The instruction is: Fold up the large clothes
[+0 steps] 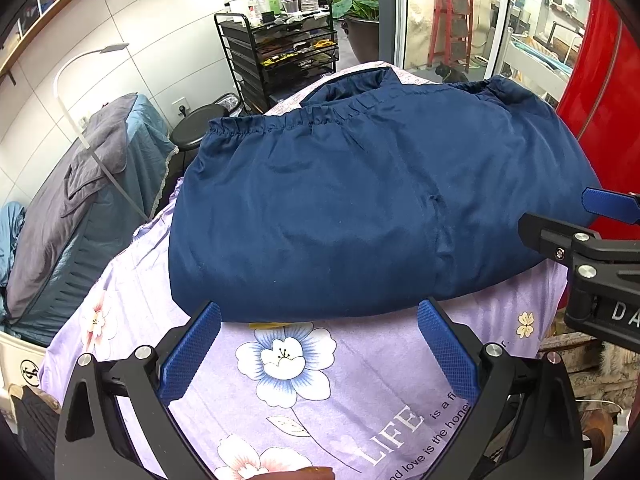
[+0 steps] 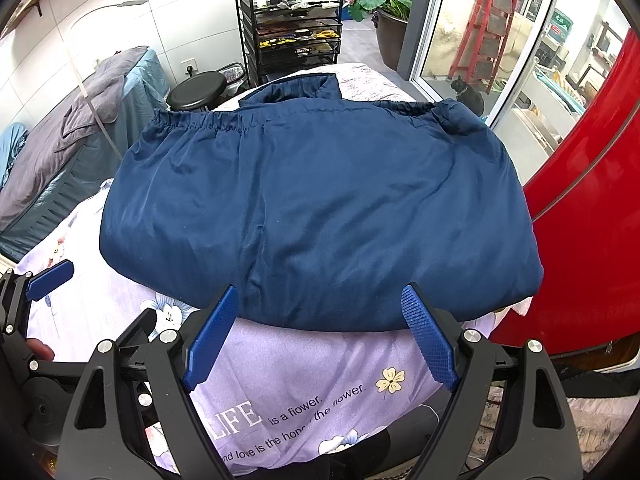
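Note:
A large navy blue garment (image 1: 360, 200) with an elastic gathered hem lies folded in a thick bundle on a lilac flowered sheet (image 1: 320, 400). It also shows in the right wrist view (image 2: 320, 208) on the same sheet (image 2: 320, 380). My left gripper (image 1: 320, 312) is open and empty, its blue pads just at the bundle's near edge. My right gripper (image 2: 320, 300) is open and empty, its fingertips at the near edge too. The right gripper's finger shows at the right of the left wrist view (image 1: 600, 200); the left gripper's finger shows at the left of the right wrist view (image 2: 50, 274).
A red panel (image 2: 592, 240) stands close on the right. A black wire shelf cart (image 2: 298, 40) with bottles and a black stool (image 2: 196, 90) stand behind the table. A bed with grey and teal bedding (image 1: 80, 208) is at left. A black cat (image 2: 468, 94) sits by the glass door.

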A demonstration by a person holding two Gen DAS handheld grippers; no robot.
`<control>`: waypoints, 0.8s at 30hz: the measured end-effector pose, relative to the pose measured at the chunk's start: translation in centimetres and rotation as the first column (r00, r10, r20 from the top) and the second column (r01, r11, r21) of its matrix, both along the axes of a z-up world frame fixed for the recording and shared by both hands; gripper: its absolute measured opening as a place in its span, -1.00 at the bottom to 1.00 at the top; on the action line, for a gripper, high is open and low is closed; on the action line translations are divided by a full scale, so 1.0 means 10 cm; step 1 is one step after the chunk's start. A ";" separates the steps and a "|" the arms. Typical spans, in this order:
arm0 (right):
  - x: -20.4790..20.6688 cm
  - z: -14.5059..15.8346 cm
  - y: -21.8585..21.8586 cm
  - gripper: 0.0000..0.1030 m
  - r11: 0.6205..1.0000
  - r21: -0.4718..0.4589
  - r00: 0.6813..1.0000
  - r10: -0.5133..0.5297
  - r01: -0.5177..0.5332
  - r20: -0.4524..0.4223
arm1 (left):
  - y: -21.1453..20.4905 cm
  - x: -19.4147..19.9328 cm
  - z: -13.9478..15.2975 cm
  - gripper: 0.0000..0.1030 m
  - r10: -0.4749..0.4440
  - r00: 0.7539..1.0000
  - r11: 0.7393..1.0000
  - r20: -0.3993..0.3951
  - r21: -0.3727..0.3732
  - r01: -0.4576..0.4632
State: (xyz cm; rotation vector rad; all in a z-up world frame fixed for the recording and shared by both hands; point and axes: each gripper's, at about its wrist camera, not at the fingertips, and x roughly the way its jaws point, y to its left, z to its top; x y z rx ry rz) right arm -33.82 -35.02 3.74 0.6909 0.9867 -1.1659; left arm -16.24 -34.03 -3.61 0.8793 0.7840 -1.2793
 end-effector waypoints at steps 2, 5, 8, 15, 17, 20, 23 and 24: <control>0.00 0.00 0.00 0.61 1.000 0.000 1.000 0.000 0.000 0.000 | 0.00 0.00 0.00 0.88 0.000 1.000 1.000 0.004 0.001 0.000; 0.01 0.00 0.00 0.61 1.000 0.002 1.000 0.001 -0.001 -0.001 | -0.01 0.00 0.00 0.88 0.001 1.000 1.000 0.002 0.000 -0.001; 0.00 0.00 0.00 0.61 1.000 0.001 1.000 0.000 0.000 0.000 | 0.00 0.00 0.00 0.88 0.003 1.000 1.000 0.004 -0.002 -0.003; 0.00 0.00 0.00 0.61 1.000 0.000 1.000 -0.005 0.005 0.002 | 0.01 0.01 -0.01 0.88 0.005 1.000 1.000 -0.020 -0.001 -0.005; 0.00 0.00 0.00 0.61 1.000 0.001 1.000 -0.004 0.004 0.002 | 0.01 0.01 -0.01 0.88 0.006 1.000 1.000 -0.022 0.002 -0.006; 0.00 -0.01 0.00 0.61 1.000 0.001 1.000 -0.003 0.003 0.001 | 0.01 0.02 -0.01 0.88 0.008 1.000 1.000 -0.027 -0.001 -0.008; -0.01 0.00 0.00 0.61 1.000 0.000 1.000 -0.005 0.005 0.003 | 0.01 0.03 -0.01 0.88 0.008 0.999 1.000 -0.043 -0.003 -0.008; 0.00 0.00 0.00 0.61 1.000 -0.001 1.000 -0.006 0.006 0.004 | 0.01 0.03 0.00 0.88 0.011 0.999 1.000 -0.049 -0.007 -0.011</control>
